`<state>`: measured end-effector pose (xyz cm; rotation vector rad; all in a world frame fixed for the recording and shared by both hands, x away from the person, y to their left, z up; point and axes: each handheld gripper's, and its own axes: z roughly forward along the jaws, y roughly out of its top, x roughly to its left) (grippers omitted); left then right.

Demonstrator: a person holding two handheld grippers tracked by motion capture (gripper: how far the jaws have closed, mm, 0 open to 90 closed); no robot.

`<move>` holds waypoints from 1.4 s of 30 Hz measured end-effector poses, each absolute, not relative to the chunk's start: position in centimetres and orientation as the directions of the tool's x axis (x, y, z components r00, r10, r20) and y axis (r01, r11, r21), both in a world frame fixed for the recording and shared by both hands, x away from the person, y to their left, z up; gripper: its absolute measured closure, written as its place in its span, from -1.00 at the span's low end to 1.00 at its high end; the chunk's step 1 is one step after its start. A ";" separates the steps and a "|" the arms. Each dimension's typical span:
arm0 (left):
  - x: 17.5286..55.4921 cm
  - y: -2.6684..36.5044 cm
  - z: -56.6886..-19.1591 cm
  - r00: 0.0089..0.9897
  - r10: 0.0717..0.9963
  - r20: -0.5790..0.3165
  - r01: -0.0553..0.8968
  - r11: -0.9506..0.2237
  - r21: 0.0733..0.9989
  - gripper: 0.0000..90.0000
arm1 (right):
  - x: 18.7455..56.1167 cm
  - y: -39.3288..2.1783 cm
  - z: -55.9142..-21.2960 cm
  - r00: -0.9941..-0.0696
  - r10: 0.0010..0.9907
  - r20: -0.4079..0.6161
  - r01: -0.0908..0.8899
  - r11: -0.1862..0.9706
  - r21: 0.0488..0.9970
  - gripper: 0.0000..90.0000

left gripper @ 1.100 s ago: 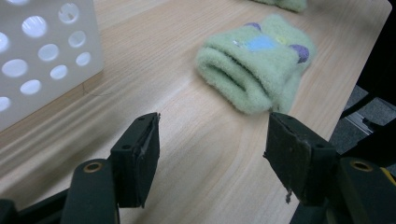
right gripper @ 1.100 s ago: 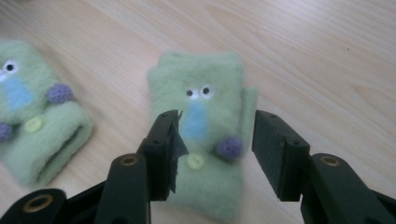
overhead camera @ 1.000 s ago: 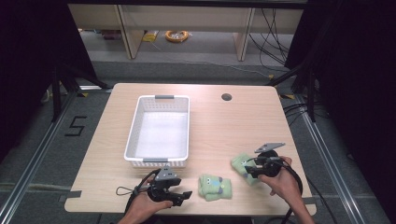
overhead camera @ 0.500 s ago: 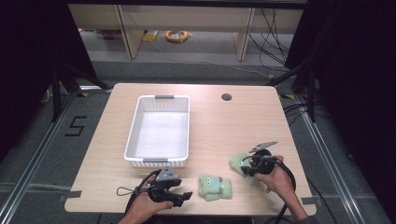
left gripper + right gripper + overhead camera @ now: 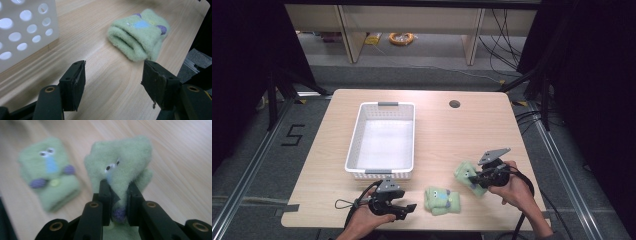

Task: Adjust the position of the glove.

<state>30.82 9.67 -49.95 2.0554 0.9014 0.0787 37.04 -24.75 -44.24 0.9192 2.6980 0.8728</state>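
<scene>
Two folded green fleece socks with cartoon faces are at the table's near right. My right gripper (image 5: pixel 476 181) (image 5: pixel 119 196) has just been closing its jaws and is shut on one green sock (image 5: pixel 466 173) (image 5: pixel 122 162), lifting it a little off the wood. The other green sock (image 5: pixel 441 200) (image 5: pixel 138 33) (image 5: pixel 51 177) lies flat near the front edge. My left gripper (image 5: pixel 404 210) (image 5: pixel 113 82) stands open just left of that sock, nothing between its jaws, pointing toward it.
A white perforated basket (image 5: pixel 357 135) (image 5: pixel 22 27) stands in the table's left-centre, just beyond the left gripper. A round cable hole (image 5: pixel 454 104) is at the far edge. The table's front edge and right edge are close to both hands.
The right gripper has shut on the right-hand sock and raised it slightly, shifting a bit toward the left. The left gripper and the other sock have not moved.
</scene>
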 end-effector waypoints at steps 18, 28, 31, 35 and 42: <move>30.8 10.3 -50.1 0.725 0.635 -0.267 0.579 -0.353 0.735 -0.22 | 34.7 -17.9 -44.3 -0.963 0.256 0.089 0.260 0.779 0.571 0.73; 30.8 10.3 -50.0 0.731 0.630 -0.262 0.574 -0.360 0.735 -0.22 | 35.8 -17.2 -45.3 -0.976 0.190 0.104 0.215 0.810 0.546 0.71; 30.8 10.3 -50.0 0.731 0.630 -0.263 0.574 -0.358 0.737 -0.22 | 36.2 -16.9 -45.6 -0.976 0.189 0.104 0.215 0.829 0.516 0.69; 30.8 10.3 -49.9 0.732 0.630 -0.260 0.572 -0.360 0.737 -0.22 | 36.7 -16.9 -46.2 -0.982 0.150 0.119 0.190 0.838 0.512 0.62; 30.8 10.1 -49.8 0.732 0.628 -0.265 0.571 -0.354 0.741 -0.22 | 36.4 -17.6 -45.8 -0.962 0.252 0.109 0.269 0.792 0.548 0.15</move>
